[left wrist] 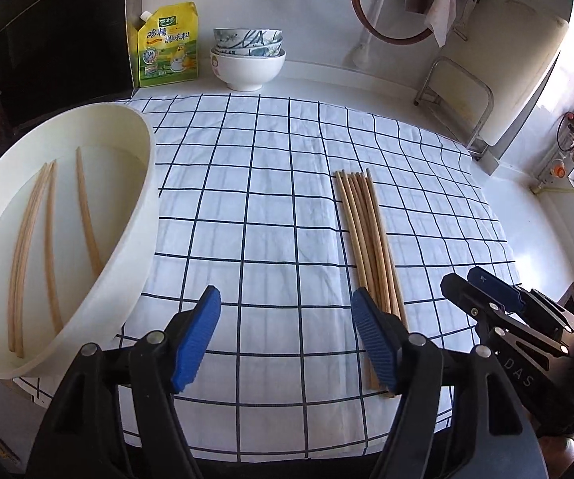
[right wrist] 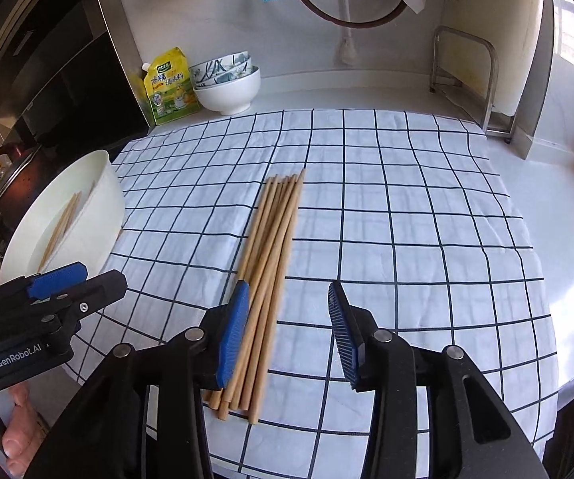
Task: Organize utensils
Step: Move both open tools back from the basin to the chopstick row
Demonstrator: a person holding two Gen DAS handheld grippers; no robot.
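Wooden chopsticks [right wrist: 271,279] lie lengthwise, pointing away, under right hand-held gripper [right wrist: 287,335]. Right is nearer; left hand-held gripper [left wrist: 287,339] sits beside them. Both grippers' jaws are apart, empty.

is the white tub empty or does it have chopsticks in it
Not empty: the white tub holds a few chopsticks lying on its bottom.

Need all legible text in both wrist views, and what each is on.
"GenRobot.AI": on the left gripper body, right wrist view.
"DAS": on the right gripper body, left wrist view; possibly cut off.
"鸡精调味料": on the yellow seasoning pouch; its green logo and smaller print are too small to read.
Nothing else legible.
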